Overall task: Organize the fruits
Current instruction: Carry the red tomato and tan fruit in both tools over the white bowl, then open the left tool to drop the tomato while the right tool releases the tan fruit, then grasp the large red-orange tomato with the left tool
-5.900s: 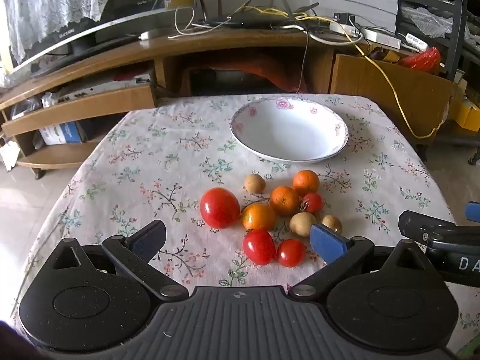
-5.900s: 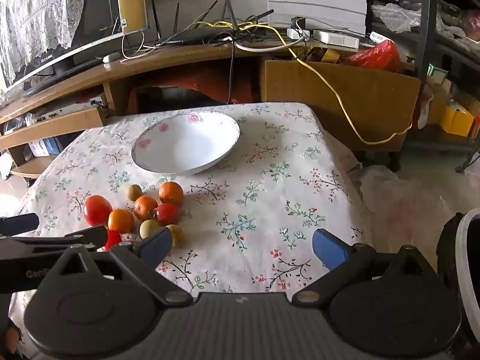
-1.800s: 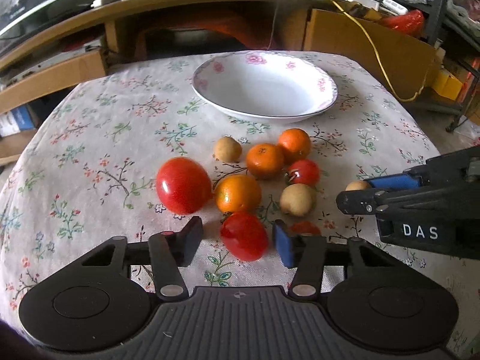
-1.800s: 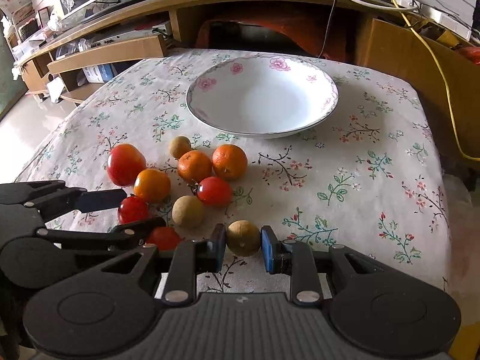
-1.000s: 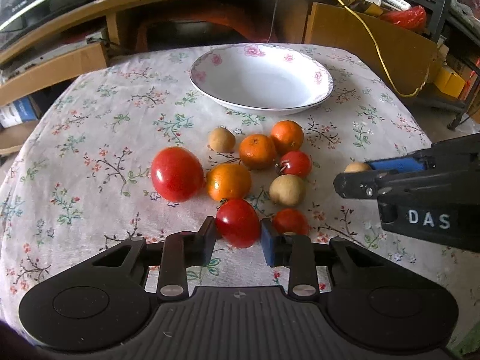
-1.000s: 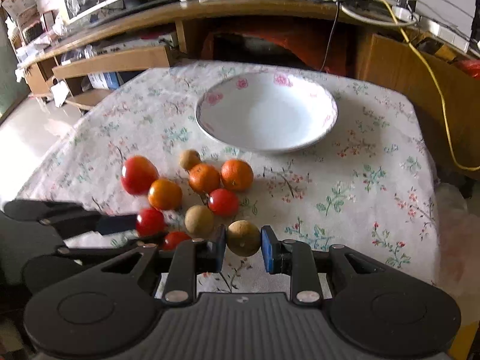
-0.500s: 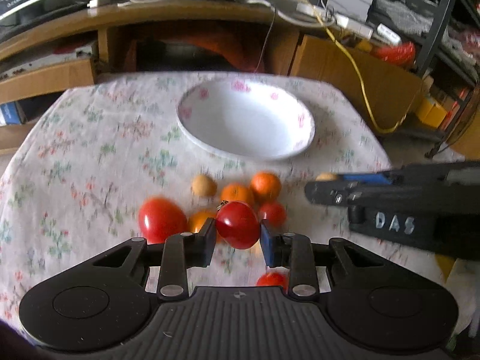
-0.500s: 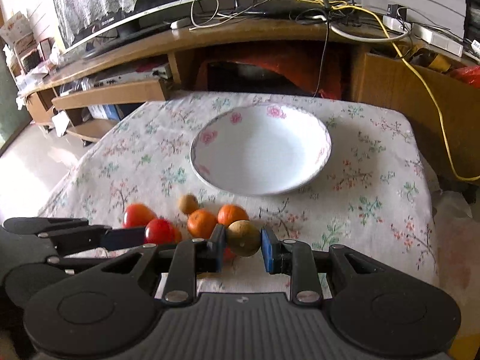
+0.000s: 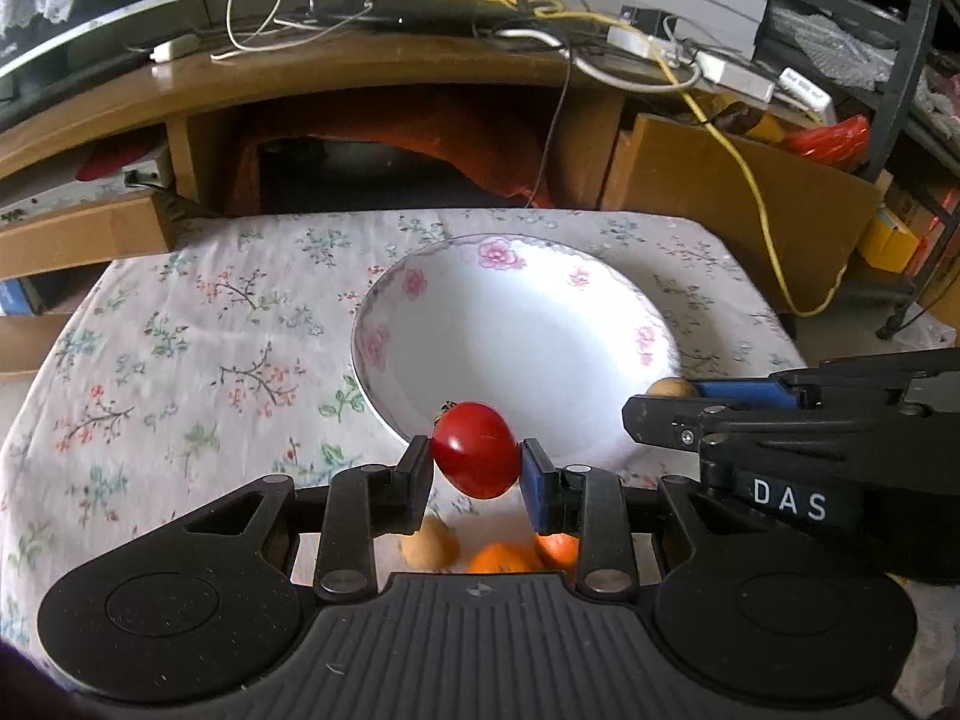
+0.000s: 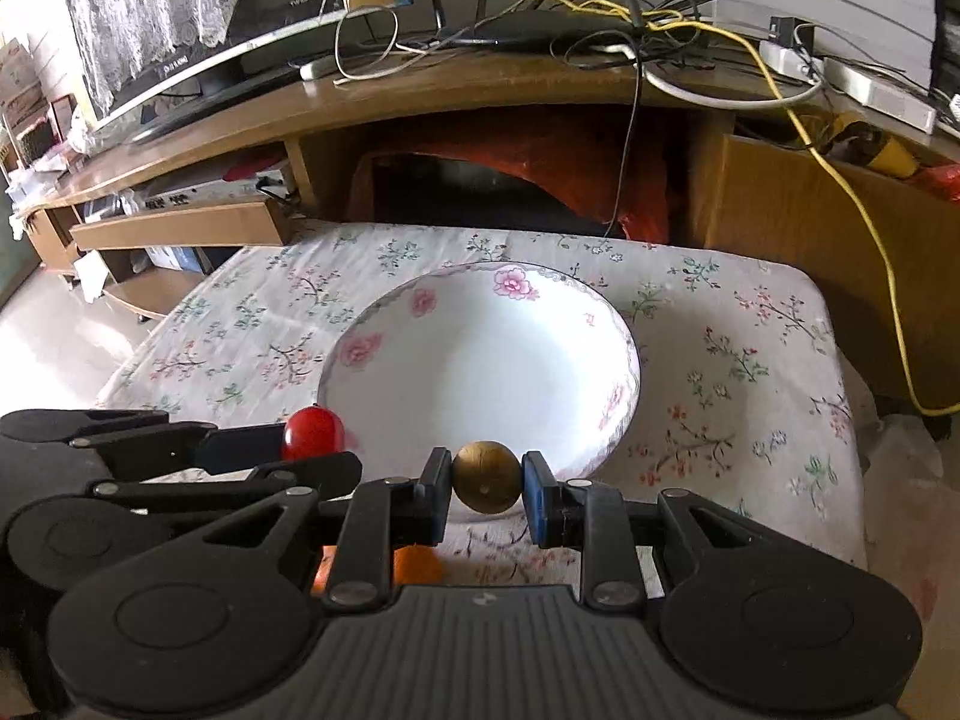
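Carrying: both grippers loaded, near rim of white floral bowl
Left gripper: jaws clamped on red tomato, at bowl's 6 o'clock
Right gripper: jaws pinching small brown round fruit, at bowl's 5 o'clock
Handling: tomato likely soft, smooth; grip the equator lightly. Brown fruit looks firmer, light
Surface: floral tablecloth, soft; oranges below
Room: wooden TV desk, cables at 12 o'clock

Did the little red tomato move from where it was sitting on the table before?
Yes. The red tomato, held in the left gripper, went up off the tablecloth and toward the white bowl, now over its near rim.
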`<act>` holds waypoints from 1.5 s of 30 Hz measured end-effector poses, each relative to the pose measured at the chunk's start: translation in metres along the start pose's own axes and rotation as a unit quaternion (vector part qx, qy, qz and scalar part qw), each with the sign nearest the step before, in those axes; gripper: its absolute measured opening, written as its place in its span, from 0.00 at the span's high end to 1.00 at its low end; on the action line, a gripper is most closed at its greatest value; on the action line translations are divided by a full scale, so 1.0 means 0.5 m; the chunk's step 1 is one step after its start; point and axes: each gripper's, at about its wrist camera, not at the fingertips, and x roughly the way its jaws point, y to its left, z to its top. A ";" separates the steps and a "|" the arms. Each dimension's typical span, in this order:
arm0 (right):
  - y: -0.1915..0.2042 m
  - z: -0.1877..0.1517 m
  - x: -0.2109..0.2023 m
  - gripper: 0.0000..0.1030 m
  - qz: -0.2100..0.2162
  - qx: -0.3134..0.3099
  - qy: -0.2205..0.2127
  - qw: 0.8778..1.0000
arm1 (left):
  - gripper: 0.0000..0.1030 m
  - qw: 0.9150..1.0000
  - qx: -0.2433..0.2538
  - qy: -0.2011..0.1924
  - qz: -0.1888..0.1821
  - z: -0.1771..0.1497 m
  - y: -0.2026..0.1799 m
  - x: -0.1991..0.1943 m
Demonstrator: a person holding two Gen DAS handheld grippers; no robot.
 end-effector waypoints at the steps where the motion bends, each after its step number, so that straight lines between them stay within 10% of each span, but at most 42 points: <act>1: -0.002 0.004 0.008 0.74 -0.001 -0.001 0.002 1.000 | 0.63 1.000 0.000 0.002 0.002 0.003 0.001 0.007; 45: -0.029 0.013 0.026 0.72 0.013 0.011 -0.005 1.000 | 0.38 0.999 0.017 -0.016 0.022 0.021 0.008 0.011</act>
